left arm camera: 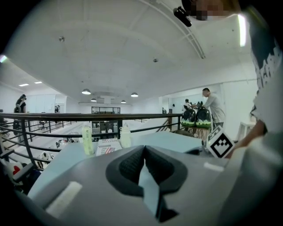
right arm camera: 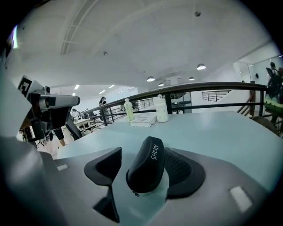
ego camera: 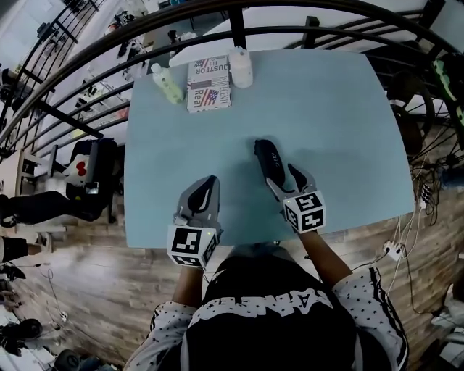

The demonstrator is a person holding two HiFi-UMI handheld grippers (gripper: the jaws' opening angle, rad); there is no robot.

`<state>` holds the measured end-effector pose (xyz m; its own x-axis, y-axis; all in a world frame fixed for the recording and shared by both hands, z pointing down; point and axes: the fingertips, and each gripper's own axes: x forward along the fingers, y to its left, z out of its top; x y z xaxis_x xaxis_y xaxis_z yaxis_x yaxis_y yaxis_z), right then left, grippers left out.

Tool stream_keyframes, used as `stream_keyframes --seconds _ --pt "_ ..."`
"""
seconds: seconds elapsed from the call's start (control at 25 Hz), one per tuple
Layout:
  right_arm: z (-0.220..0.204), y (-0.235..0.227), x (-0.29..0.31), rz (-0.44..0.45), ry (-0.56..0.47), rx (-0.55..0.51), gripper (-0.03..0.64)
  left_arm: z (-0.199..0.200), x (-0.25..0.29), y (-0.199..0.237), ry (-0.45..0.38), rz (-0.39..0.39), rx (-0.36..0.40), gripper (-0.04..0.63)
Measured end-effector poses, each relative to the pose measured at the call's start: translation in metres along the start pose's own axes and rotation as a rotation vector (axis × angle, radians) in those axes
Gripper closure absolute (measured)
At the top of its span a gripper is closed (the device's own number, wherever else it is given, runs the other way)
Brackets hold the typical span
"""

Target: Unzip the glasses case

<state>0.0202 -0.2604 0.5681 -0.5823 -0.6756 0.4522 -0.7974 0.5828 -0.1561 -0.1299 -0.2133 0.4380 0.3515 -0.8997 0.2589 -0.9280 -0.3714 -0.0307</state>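
Note:
The black glasses case (ego camera: 267, 156) lies zipped on the light blue table (ego camera: 341, 123), near the middle of its front half. My right gripper (ego camera: 281, 178) reaches it from the near side. In the right gripper view the case (right arm camera: 148, 170) sits between the open jaws of that gripper (right arm camera: 143, 155), close against the right pad (right arm camera: 181, 170), with a gap to the left pad; its zip pull hangs at the near end. My left gripper (ego camera: 211, 181) rests to the left of the case, apart from it, jaws together (left arm camera: 144, 150) with nothing held.
At the table's far edge stand a green bottle (ego camera: 167, 83), a printed booklet (ego camera: 209, 85) and a white bottle (ego camera: 241, 67). A black railing (ego camera: 239, 22) curves behind the table. A person (left arm camera: 214, 106) stands far off by the stairs.

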Motion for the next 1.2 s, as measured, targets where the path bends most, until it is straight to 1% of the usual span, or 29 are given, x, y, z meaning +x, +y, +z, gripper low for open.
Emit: stream_keyframes --seconds 0.24,0.36,0.52,0.64,0.8,0.88,1.04,1.2 --pt "-0.021 0.001 0.03 -0.05 0.084 0.014 0.283 -0.012 0.003 0.014 0.046 -0.014 -0.022 0.595" --pt "-0.027 -0.002 0.04 -0.094 0.114 0.01 0.252 -0.015 0.004 0.02 0.049 -0.02 -0.033 0.595" --pt "-0.039 -0.001 0.047 -0.132 0.157 0.006 0.23 -0.019 0.002 0.021 0.042 -0.03 -0.048 0.595" --pt "-0.047 -0.004 0.051 -0.164 0.18 0.018 0.229 -0.02 0.001 0.022 0.042 -0.037 -0.049 0.595" --pt "-0.053 -0.009 0.059 -0.183 0.211 0.024 0.229 -0.022 -0.001 0.024 0.054 -0.042 -0.058 0.595" --pt "-0.056 -0.01 0.06 -0.187 0.219 0.039 0.243 -0.024 -0.003 0.023 0.064 -0.046 -0.06 0.595" --pt "-0.056 -0.009 0.059 -0.184 0.202 0.047 0.263 -0.03 -0.003 0.022 0.088 -0.064 -0.064 0.595" --pt "-0.057 -0.011 0.052 -0.202 0.166 0.074 0.27 -0.036 0.002 0.015 0.113 -0.102 -0.061 0.595"
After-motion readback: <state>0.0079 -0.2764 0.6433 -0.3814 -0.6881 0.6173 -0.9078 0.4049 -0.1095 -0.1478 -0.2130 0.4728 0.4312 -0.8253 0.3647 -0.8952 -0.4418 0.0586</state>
